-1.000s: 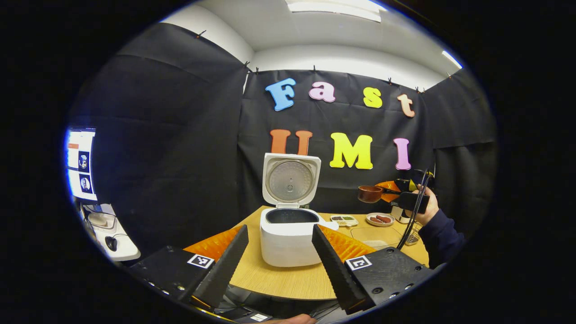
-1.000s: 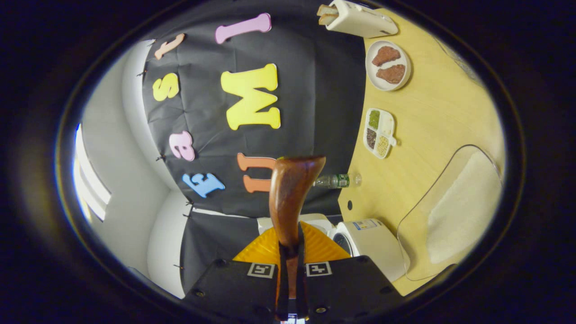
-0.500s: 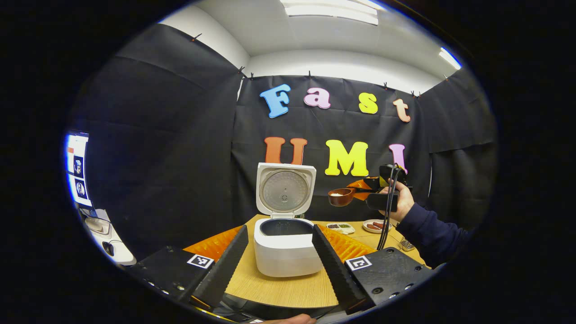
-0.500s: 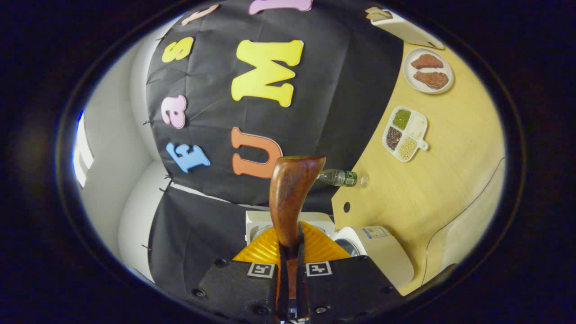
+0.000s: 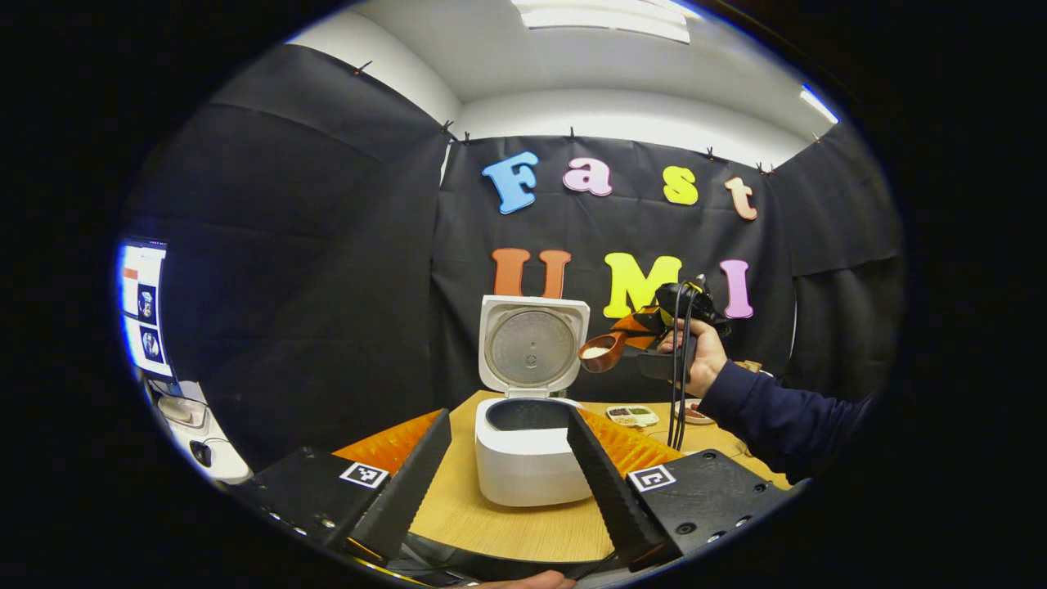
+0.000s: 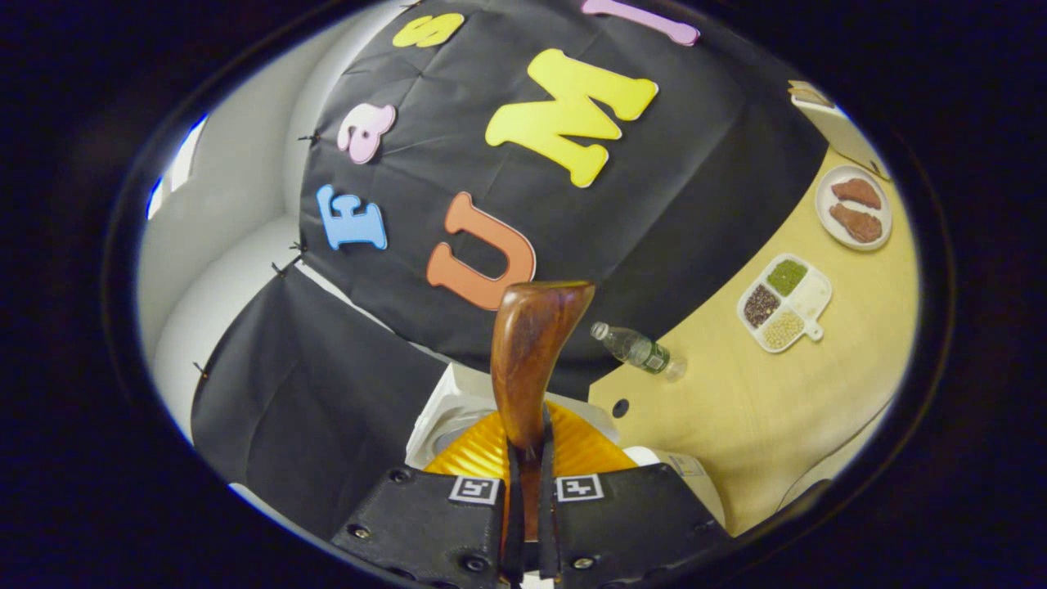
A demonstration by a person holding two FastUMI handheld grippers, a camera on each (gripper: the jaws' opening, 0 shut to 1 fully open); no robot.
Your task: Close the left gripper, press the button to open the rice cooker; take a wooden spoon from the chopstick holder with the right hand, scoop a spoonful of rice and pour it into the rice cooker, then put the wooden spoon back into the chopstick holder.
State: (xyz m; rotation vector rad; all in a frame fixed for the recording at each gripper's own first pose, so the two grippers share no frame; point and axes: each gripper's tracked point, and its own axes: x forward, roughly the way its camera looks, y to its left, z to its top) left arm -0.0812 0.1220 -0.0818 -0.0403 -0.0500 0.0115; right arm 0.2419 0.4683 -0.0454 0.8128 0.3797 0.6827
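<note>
Now carrying wooden spoon (image 5: pixel 604 352) leftward with rice, nearing open lid of rice cooker (image 5: pixel 530 446); right gripper (image 6: pixel 523 458) clamping its handle. Left gripper (image 5: pixel 509 466) idling near, jaws apart.

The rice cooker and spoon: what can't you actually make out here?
- Rice cooker pot contents: left gripper view, hidden by its rim.
- Wooden spoon bowl contents: right gripper view, seen from behind.
- Spoon's rice amount: left gripper view, too small.
- Small dish: left gripper view, too small.
</note>
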